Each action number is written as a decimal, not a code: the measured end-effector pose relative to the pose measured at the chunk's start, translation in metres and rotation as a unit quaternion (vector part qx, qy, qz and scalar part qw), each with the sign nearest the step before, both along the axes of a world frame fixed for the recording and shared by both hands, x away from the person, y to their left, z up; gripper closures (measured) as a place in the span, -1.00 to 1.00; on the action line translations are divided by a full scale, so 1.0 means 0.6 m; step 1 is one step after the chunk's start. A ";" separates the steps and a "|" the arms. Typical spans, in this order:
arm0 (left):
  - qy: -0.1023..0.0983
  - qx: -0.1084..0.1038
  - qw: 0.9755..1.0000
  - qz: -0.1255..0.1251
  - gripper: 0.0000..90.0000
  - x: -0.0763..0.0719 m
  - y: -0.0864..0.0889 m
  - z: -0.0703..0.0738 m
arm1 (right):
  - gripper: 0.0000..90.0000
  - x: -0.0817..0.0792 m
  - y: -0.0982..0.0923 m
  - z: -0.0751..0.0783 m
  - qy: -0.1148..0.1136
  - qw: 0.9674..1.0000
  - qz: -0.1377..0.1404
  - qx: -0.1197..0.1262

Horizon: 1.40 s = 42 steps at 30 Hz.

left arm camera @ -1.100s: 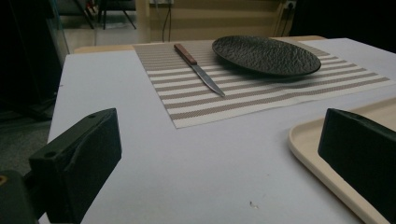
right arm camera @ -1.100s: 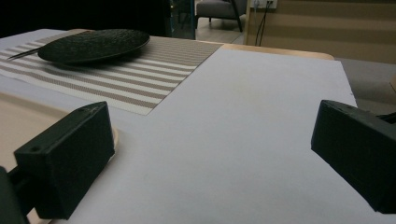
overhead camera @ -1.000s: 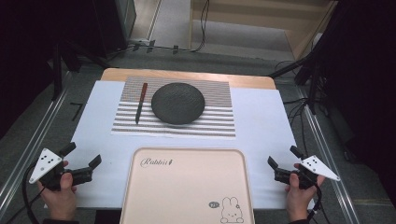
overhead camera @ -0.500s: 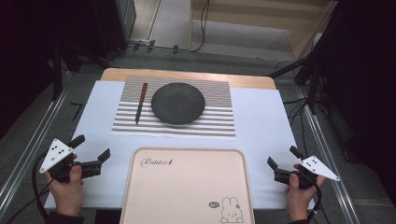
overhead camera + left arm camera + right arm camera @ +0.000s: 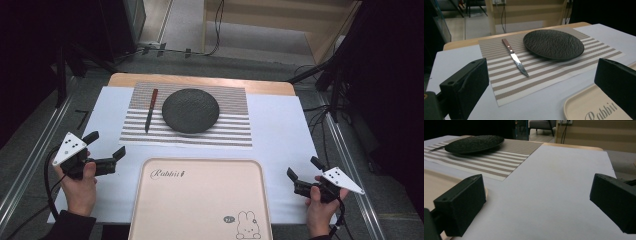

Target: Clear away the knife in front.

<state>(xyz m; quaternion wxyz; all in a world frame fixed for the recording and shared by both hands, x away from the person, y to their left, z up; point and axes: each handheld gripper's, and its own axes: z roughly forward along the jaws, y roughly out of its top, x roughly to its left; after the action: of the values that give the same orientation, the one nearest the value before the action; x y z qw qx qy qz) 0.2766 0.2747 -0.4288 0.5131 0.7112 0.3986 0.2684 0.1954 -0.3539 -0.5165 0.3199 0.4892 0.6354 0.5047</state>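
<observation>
Likely trouble: left gripper, jaws spread and empty, aimed at table knife lying flat on striped placemat beside black plate; thin blade could slip. Right gripper spread too.

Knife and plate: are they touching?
Apart. The left gripper view shows striped mat between the knife and the plate; the high view shows that gap too.
</observation>
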 end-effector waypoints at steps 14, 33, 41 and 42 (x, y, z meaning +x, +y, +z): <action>0.003 0.010 1.000 -0.006 -1.00 0.041 -0.026 0.018 | -1.00 -0.001 0.000 0.000 0.000 1.000 -0.002 0.000; 0.022 0.025 0.999 -0.005 -1.00 0.111 -0.050 0.022 | -1.00 -0.001 0.000 0.001 -0.001 1.000 -0.013 -0.002; 0.036 0.034 0.999 -0.001 -1.00 0.148 -0.057 0.020 | -1.00 -0.001 0.001 0.001 0.002 1.000 -0.013 -0.004; 0.039 0.035 0.999 -0.001 -1.00 0.152 -0.058 0.020 | -1.00 -0.001 0.001 0.001 0.002 1.000 -0.013 -0.004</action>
<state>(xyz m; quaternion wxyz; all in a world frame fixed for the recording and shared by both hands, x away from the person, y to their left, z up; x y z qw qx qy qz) 0.3676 0.2399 -0.4168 0.4729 0.7388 0.4077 0.2537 0.1950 -0.3535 -0.5160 0.3274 0.4967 0.6317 0.4970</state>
